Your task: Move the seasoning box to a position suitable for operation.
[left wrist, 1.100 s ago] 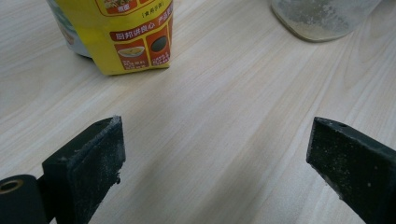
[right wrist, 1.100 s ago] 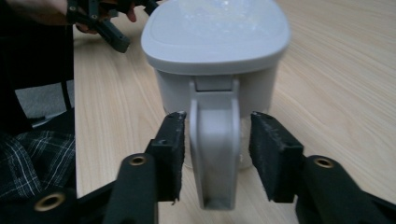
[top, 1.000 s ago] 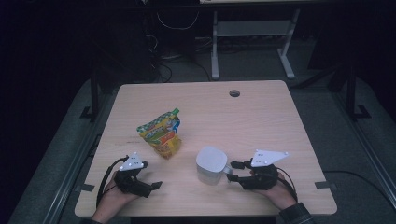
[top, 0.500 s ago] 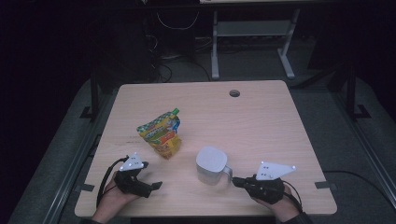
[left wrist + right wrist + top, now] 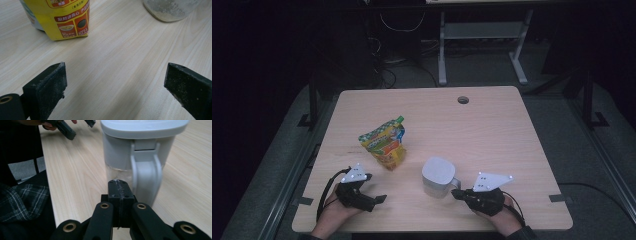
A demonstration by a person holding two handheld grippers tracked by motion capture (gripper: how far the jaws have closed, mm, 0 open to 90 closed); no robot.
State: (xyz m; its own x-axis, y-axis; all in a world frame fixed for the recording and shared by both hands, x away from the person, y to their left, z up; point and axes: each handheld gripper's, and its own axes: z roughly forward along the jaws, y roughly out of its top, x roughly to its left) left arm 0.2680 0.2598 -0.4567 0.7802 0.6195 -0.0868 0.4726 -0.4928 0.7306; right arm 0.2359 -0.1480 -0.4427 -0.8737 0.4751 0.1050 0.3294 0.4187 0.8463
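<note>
A lidded jug (image 5: 438, 176) is seen standing upright near the front edge of the table (image 5: 492, 125), right of its middle, with its handle turned toward the right gripper (image 5: 458, 194). The right gripper's jaws are pressed together with nothing between them, their tips just short of the handle; a second earlier they were apart, and they are shown already closed half a second ago. In that second the right gripper has been drawn back a little toward the front edge, while the jug has been left where it was. In the right gripper view the shut jaws are seen low before the jug's (image 5: 140, 160) white handle, apart from it. The left gripper (image 5: 377, 199) is held at the front left corner, its place unchanged, its jaws wide apart over bare wood. A pouch (image 5: 384, 144) is stood upright left of the table's middle, unmoved; in the left gripper view its (image 5: 62, 20) yellow base is seen beyond the open jaws, well clear of them.
</note>
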